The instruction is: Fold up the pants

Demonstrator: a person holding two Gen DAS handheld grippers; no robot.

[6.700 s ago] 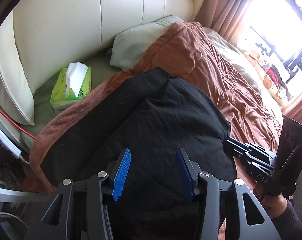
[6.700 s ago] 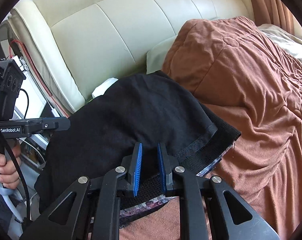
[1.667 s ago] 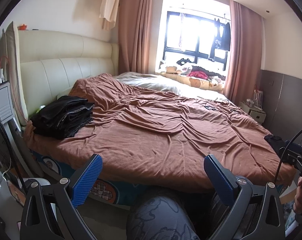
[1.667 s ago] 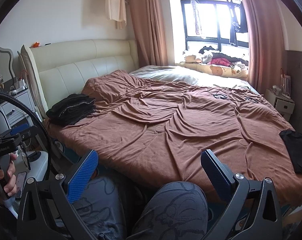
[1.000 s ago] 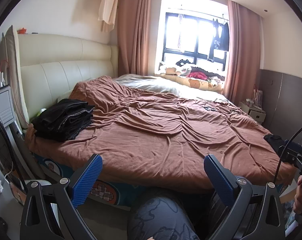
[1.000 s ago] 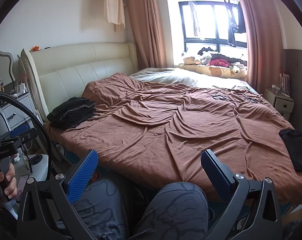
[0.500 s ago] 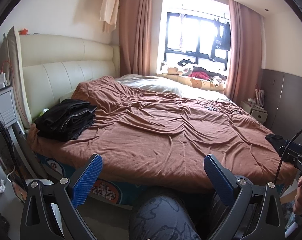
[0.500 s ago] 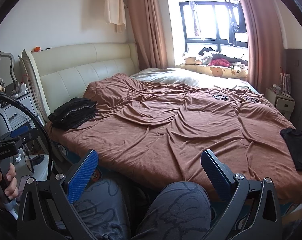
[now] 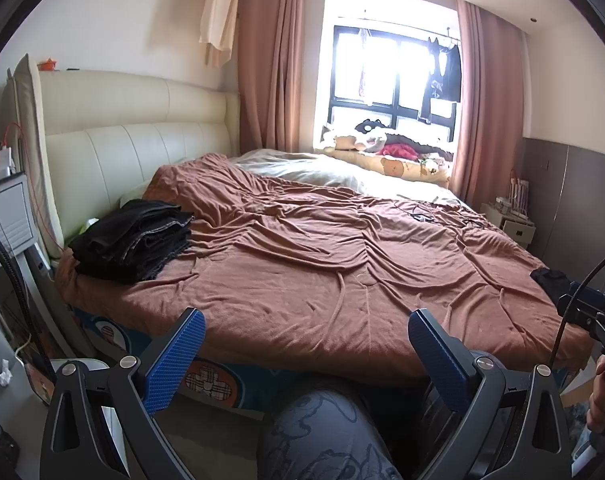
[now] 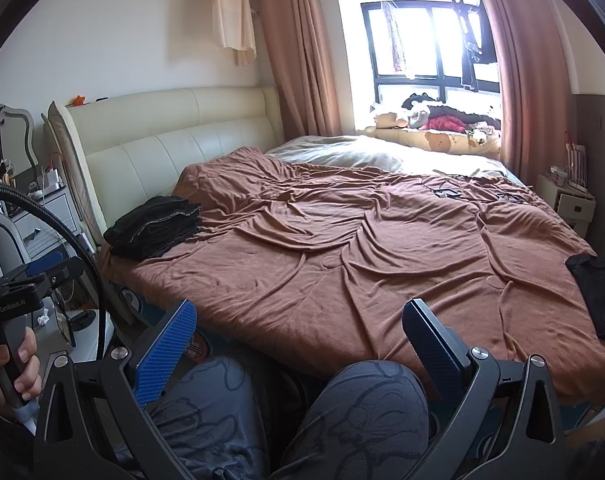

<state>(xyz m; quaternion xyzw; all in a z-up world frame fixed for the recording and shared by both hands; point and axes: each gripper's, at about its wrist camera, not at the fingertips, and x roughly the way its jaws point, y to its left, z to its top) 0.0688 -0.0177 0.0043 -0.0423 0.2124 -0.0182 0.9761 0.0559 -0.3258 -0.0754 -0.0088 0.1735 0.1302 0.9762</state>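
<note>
A stack of folded black pants [image 9: 132,240] lies at the left corner of the bed by the headboard; it also shows in the right wrist view [image 10: 156,232]. Another black garment [image 10: 596,292] lies unfolded at the bed's right edge, also seen in the left wrist view [image 9: 552,280]. My left gripper [image 9: 306,354] is wide open and empty, held back from the bed over my knee. My right gripper [image 10: 298,342] is wide open and empty, also well short of the bed.
The brown blanket [image 9: 342,260] covers the bed, wrinkled. A cream headboard [image 9: 134,140] stands at the left, a nightstand [image 9: 6,216] beside it. A small cabinet [image 10: 570,204] stands at the far right. My knees [image 10: 366,412] are below the grippers. The window [image 9: 390,92] is behind.
Over the last second the views have shifted only slightly. Earlier both grippers were close on the black pants at the headboard; now they are pulled back from the bed and wide open.
</note>
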